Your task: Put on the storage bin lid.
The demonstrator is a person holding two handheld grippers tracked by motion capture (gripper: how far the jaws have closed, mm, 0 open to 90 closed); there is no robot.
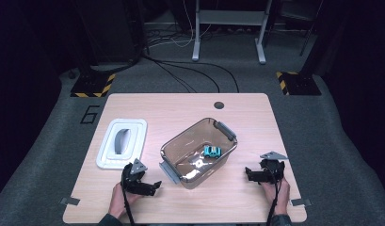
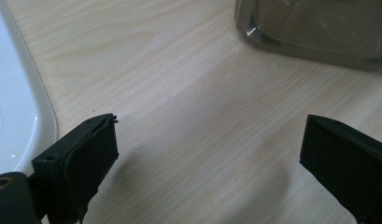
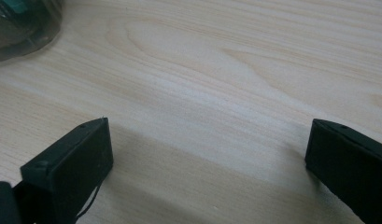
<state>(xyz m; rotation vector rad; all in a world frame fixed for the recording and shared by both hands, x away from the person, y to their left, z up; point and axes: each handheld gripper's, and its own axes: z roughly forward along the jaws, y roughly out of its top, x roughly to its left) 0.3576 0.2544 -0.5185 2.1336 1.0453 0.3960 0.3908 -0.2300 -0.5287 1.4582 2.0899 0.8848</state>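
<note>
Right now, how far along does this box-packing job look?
Done: a small teal toy car already lies inside the clear bin. In hand: nothing; the left gripper and right gripper both rest open on the table, one either side of the bin. Probably left: the white lid lies apart beside the bin, not yet fitted.

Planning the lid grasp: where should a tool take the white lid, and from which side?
Grip the raised grey handle at the middle of the white lid, coming from straight above. The lid lies flat on the table, so its thin rim gives little to pinch; the handle stands up as a narrow ridge. The left tool is nearest, jaws open.
</note>
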